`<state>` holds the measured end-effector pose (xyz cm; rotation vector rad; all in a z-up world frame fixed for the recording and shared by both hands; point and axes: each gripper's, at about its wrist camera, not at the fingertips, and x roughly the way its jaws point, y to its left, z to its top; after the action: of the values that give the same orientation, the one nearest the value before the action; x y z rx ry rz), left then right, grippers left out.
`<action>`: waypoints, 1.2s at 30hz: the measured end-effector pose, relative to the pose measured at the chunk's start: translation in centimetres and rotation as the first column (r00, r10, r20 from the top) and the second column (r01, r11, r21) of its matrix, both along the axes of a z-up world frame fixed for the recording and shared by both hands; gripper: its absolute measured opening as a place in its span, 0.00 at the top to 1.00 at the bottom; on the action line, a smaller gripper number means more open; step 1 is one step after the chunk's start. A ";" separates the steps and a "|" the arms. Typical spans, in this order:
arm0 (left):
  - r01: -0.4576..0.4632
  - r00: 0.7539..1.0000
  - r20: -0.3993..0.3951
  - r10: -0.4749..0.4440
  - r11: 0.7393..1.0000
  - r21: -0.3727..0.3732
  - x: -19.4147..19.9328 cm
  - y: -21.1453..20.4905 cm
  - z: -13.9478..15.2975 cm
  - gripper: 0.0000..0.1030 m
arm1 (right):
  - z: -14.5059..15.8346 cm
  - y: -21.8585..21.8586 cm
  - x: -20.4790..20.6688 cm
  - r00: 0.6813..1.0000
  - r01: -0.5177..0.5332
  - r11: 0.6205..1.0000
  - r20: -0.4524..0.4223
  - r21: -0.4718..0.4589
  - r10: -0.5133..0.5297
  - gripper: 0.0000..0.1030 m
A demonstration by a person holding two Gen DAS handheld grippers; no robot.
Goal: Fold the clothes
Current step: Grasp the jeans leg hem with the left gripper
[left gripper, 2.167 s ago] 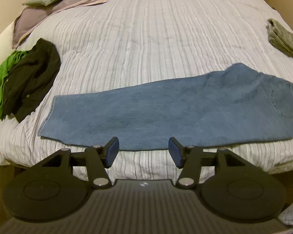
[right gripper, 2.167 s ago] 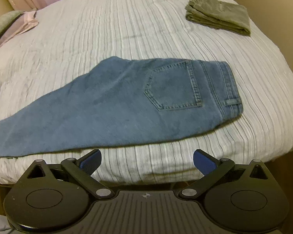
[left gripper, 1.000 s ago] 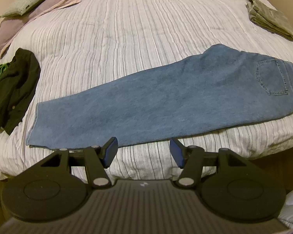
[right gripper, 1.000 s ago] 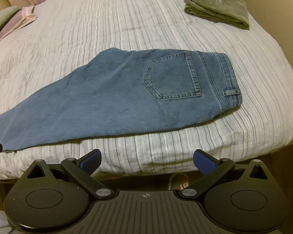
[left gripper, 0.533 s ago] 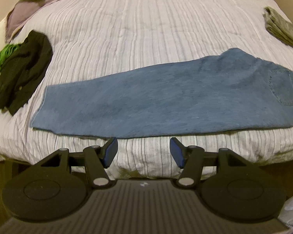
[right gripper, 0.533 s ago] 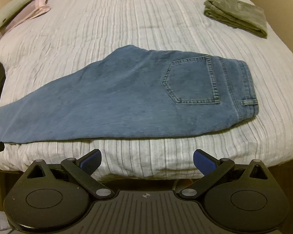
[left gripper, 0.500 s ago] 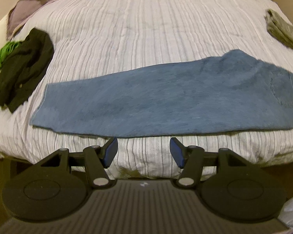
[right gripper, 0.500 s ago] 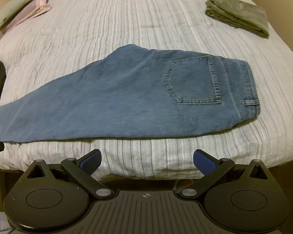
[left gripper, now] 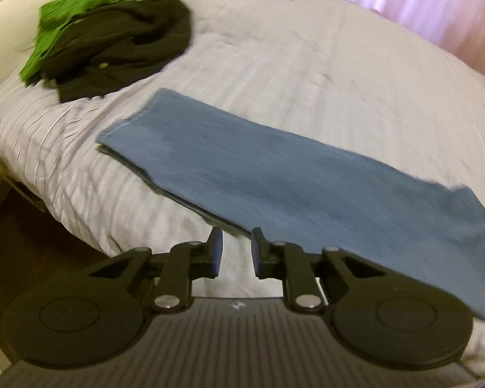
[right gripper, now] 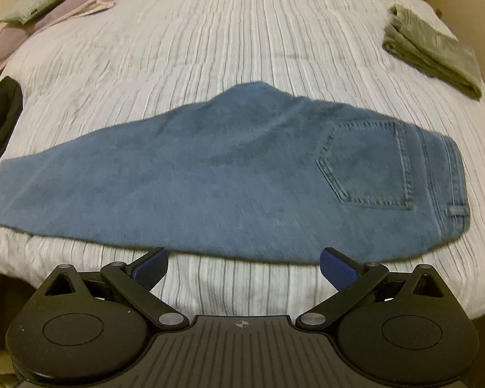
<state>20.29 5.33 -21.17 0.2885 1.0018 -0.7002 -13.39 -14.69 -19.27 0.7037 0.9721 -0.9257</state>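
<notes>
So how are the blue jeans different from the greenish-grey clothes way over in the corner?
The blue jeans are spread out long and flat across the bed; the greenish-grey clothes are already folded into a small stack. The jeans lie near the bed's front edge, by the grippers; the greenish-grey clothes sit far off at the back right. Both rest on the same striped cover.

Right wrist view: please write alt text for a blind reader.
Blue denim jeans folded lengthwise lie flat across a white striped bedspread, back pocket rightward. The open right tool hovers at their near edge; folded olive trousers lie behind.
</notes>
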 end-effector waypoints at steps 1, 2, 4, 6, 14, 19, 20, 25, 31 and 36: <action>-0.015 1.000 0.009 0.015 1.000 -0.022 1.1 0.2 -0.7 0.86 | -0.4 0.0 0.3 1.000 -0.002 1.000 0.004 -0.015 0.002 0.01; -0.025 0.999 0.022 0.026 0.999 -0.041 2.2 0.2 -1.3 0.86 | -0.8 0.0 0.7 1.000 -0.004 1.000 0.007 -0.030 0.004 0.01; -0.042 0.997 0.055 0.046 0.996 -0.078 4.6 0.4 -2.6 0.86 | -1.8 0.0 1.4 1.000 -0.010 0.998 0.014 -0.069 0.011 0.01; -0.067 0.995 0.071 0.075 0.991 -0.114 6.6 0.5 -4.4 0.86 | -3.0 0.0 2.2 1.000 -0.015 0.993 0.023 -0.114 0.018 0.01; -0.209 0.977 -0.028 0.210 0.935 -0.285 10.9 4.0 -10.7 0.87 | -8.5 0.5 6.1 0.995 -0.038 0.954 0.078 -0.296 0.064 0.01; -0.223 0.975 -0.091 0.204 0.866 -0.447 10.0 6.5 -10.5 0.67 | -10.2 3.0 8.8 0.977 -0.092 0.904 0.137 -0.418 0.163 0.01; -0.224 0.975 -0.104 0.198 0.852 -0.474 9.7 6.9 -10.7 0.67 | -10.5 3.7 9.2 0.972 -0.103 0.895 0.147 -0.435 0.184 0.01; -0.278 0.957 -0.226 0.183 0.802 -0.528 9.7 8.9 -11.7 0.61 | -11.6 7.2 11.8 0.964 -0.140 0.896 0.148 -0.421 0.220 0.01; -0.348 0.929 -0.312 0.201 0.760 -0.548 11.1 9.2 -12.4 0.54 | -10.7 10.3 15.9 0.949 -0.184 0.877 0.152 -0.443 0.276 0.01; -0.362 0.923 -0.324 0.208 0.753 -0.550 12.2 9.0 -12.9 0.51 | -11.0 11.4 20.4 0.945 -0.210 0.871 0.135 -0.445 0.297 0.01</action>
<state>32.50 14.36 -34.05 -0.5231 0.9716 -0.7428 6.96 -3.28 -30.29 0.2780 0.6328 -0.7788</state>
